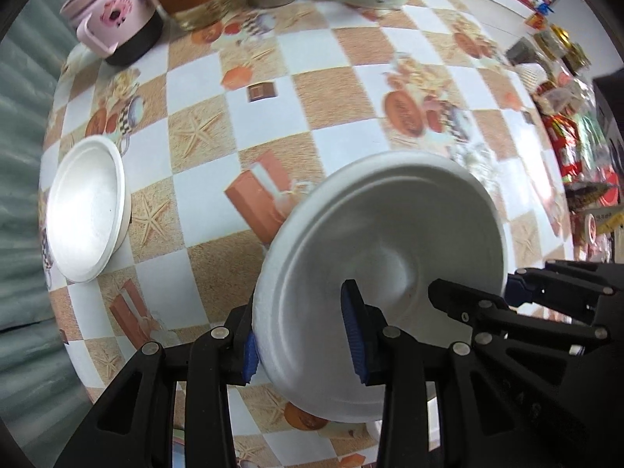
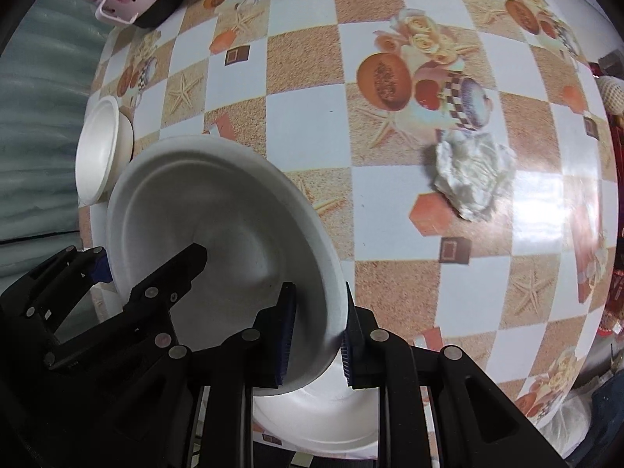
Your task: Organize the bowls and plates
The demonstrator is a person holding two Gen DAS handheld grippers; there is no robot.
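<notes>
White paper bowl (image 1: 382, 273) held by both tongs
Right gripper (image 2: 318, 335) pinches its rim; left gripper (image 1: 304, 335) straddles the opposite rim, loosely; a second white bowl (image 1: 85, 210) lies leftward

The tablecloth (image 2: 312, 117) looks like glossy printed vinyl, with glare near its right edge. The held bowl (image 1: 386, 234) and the small bowl (image 1: 85, 210) at the left edge look like matt white moulded pulp or foam (faintly grainy inside). A crumpled tissue (image 2: 474, 177) is soft, creased paper. The left gripper (image 1: 304, 347) and right gripper (image 2: 318, 335) are matt black plastic with ribbed blue pads. The pink mug (image 1: 113, 11) at the far edge is smooth plastic.
</notes>
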